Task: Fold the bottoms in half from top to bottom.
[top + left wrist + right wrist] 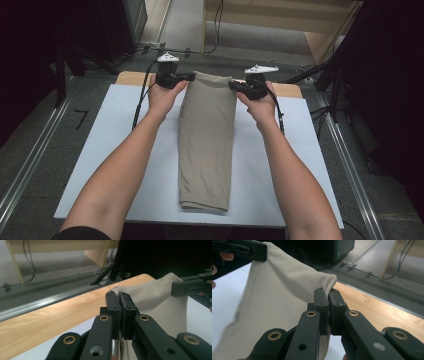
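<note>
Here, left gripper (pixel 191 77) jaws pressed together on far left corner of beige folded cloth (pixel 206 140), upper centre of high view. Right gripper (pixel 233 85) jaws likewise clamped on far right corner. Cloth's far edge lifted between both; remainder laid flat down middle of white sheet (pixel 115 150). Pinched fabric weave shown close in gripper views. Wooden table edge (pixel 45 322) seen beyond sheet; grey floor, cables, metal rail (pixel 37 303) behind.

both tongs, left (pixel 189 77) and right (pixel 234 85), clamped, forearms outstretched.
</note>
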Tool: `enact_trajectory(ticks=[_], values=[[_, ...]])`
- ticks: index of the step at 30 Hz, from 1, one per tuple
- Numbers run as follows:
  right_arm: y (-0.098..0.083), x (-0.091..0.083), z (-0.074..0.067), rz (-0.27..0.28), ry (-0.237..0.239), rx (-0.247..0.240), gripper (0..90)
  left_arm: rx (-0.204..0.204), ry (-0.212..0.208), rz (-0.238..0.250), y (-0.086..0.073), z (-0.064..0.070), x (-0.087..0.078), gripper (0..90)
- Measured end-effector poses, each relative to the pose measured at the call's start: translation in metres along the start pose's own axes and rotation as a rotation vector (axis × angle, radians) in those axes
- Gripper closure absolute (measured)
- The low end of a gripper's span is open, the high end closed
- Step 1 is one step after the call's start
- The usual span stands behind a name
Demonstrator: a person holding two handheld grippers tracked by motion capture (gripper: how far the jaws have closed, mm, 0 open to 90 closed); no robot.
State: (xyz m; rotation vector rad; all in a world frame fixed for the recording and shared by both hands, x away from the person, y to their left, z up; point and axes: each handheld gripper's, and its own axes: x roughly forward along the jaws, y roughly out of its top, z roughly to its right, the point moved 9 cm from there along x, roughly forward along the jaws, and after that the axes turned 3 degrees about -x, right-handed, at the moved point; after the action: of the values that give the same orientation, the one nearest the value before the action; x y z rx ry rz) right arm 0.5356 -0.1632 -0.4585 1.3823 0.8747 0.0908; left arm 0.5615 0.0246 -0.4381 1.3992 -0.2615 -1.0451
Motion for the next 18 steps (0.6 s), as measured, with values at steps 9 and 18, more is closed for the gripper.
enact_trajectory(ticks=[9,18], values=[[-0.037,-0.043,-0.054,0.056,0.030,-0.083,84.8,0.057,-0.070,0.040,-0.039,0.041,-0.050,89.1],[-0.081,-0.084,-0.100,0.096,0.060,-0.103,84.8,0.100,-0.129,0.042,-0.091,0.082,-0.093,89.0]])
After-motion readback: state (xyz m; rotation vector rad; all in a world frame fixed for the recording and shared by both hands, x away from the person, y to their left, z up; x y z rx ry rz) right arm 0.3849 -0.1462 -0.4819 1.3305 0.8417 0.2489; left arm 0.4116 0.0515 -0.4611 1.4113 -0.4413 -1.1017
